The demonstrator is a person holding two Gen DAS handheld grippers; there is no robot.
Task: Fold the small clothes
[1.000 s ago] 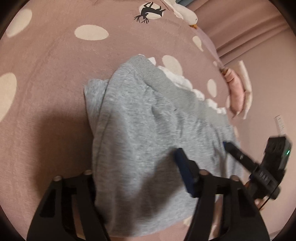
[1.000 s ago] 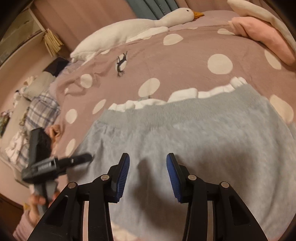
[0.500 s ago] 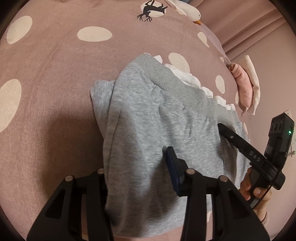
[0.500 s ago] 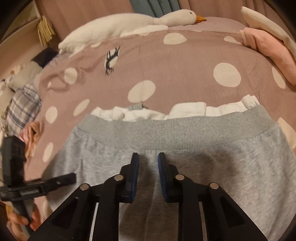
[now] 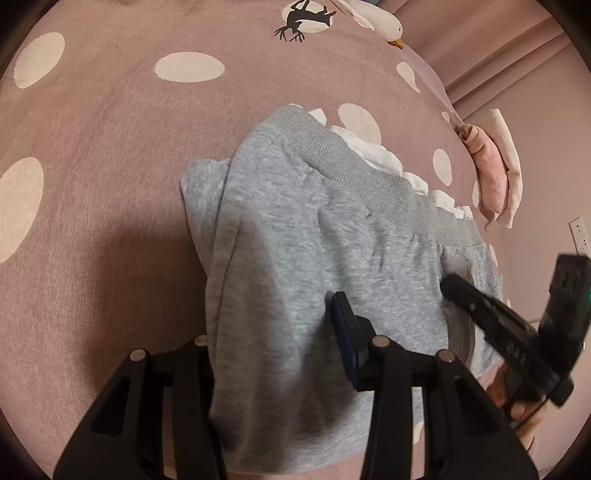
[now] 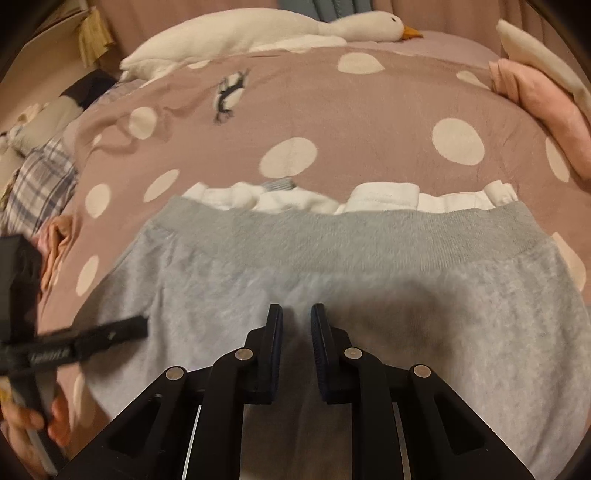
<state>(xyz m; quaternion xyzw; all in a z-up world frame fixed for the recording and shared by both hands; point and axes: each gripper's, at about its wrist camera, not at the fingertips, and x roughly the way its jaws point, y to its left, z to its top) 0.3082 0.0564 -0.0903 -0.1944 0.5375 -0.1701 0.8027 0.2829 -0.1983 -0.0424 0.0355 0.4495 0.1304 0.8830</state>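
A grey fleece garment (image 5: pixel 295 236) with a ribbed waistband lies folded on the pink dotted bedspread (image 5: pixel 110 155), with a white frilly edge (image 5: pixel 373 151) showing past the band. It also shows in the right wrist view (image 6: pixel 369 280). My left gripper (image 5: pixel 273 332) is open, one finger under the garment's left fold, the other finger on top. My right gripper (image 6: pixel 296 317) is nearly shut, a narrow gap between the pads, low over the grey cloth; nothing shows between the pads. It also shows in the left wrist view (image 5: pixel 476 299).
A white goose plush (image 6: pixel 280 26) lies at the bed's far edge. Folded pink and cream clothes (image 6: pixel 535 85) sit at the right. Plaid cloth (image 6: pixel 37 181) and other clothes lie at the left. A wall socket (image 5: pixel 580 236) is to the right.
My right gripper has closed from wide open to a narrow gap and drawn back from the waistband. My left gripper stays astride the garment's left fold.
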